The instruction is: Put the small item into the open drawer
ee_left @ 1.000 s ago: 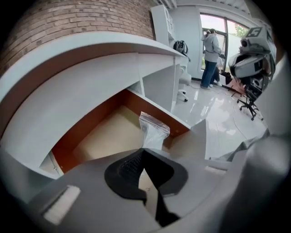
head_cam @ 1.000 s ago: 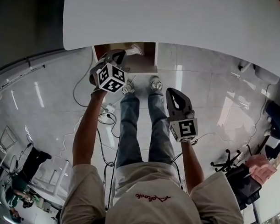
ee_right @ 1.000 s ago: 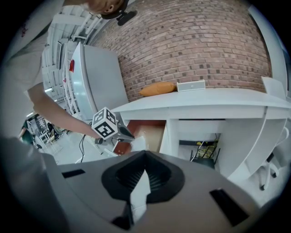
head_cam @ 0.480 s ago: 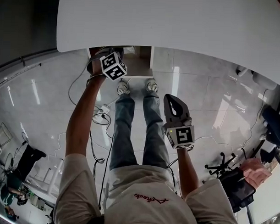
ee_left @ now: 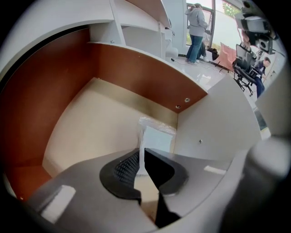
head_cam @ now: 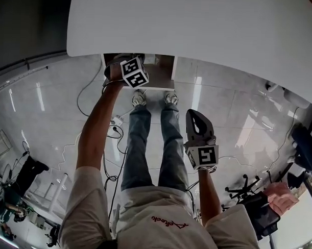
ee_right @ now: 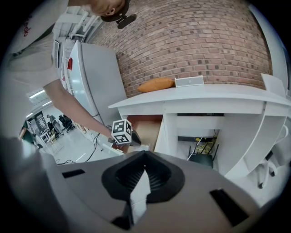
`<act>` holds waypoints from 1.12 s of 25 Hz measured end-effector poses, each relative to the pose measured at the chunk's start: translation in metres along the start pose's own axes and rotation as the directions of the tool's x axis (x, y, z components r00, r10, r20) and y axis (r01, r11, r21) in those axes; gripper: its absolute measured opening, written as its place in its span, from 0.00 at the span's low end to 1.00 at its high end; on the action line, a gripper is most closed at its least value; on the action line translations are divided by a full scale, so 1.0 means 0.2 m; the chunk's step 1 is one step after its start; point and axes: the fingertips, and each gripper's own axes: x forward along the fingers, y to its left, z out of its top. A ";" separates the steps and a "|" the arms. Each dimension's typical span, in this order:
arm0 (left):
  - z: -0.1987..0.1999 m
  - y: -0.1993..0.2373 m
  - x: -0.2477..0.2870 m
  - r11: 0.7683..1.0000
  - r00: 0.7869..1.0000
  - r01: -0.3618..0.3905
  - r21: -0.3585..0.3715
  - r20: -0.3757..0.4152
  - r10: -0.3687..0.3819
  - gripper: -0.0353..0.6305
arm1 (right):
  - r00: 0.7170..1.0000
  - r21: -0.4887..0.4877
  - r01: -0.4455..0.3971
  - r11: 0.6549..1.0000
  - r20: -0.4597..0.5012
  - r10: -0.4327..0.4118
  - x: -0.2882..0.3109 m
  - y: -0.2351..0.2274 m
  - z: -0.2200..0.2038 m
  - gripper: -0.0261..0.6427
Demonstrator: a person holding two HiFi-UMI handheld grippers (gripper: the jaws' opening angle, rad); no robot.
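Clear plastic packet: the small item, flat with white contents, hanging from the left tongs inside the open drawer, close to its right-hand corner. No view settles whether its lower end touches the drawer floor.
Left tongs: clamped on the packet's near edge, with only a thin strip of film between the pads.
Right tongs: pressed together on nothing, held well back from the drawer over the person's legs.
Risk, grip: the hold is on the edge alone, so the packet could probably slide out early or swing if the tongs are jolted.
Risk, release: thin film may cling to a ribbed pad when the tongs part and come back out with them.
Risk, clearance: the table overhangs the drawer, so a careless lift could knock the marker cube against its edge.
Left gripper view only: packet, pinch and the drawer's brown walls. The head view hides all of this behind the cube.
Right gripper view only: the drawer from the side, plus an orange object on the table top.
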 end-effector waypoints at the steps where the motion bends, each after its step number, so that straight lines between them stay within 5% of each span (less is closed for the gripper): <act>1: 0.00 0.00 0.00 1.000 1.000 0.005 -0.009 0.005 -0.005 0.10 | 1.000 -0.003 0.000 1.000 0.007 0.000 0.01 0.00 0.01 0.06; 6: 0.02 0.04 -0.06 1.000 0.999 -0.020 -0.017 0.040 0.020 0.24 | 1.000 -0.009 -0.007 1.000 -0.003 0.007 0.02 0.03 0.01 0.06; 19: 0.08 0.01 -0.38 0.976 0.963 -0.149 -0.157 0.200 0.179 0.25 | 0.998 -0.060 -0.060 0.996 0.009 0.061 0.05 0.12 0.07 0.06; 28: 0.06 -0.10 -0.56 0.943 0.927 -0.192 -0.273 0.266 0.266 0.07 | 0.996 -0.090 -0.091 0.992 -0.018 0.090 0.07 0.16 0.05 0.06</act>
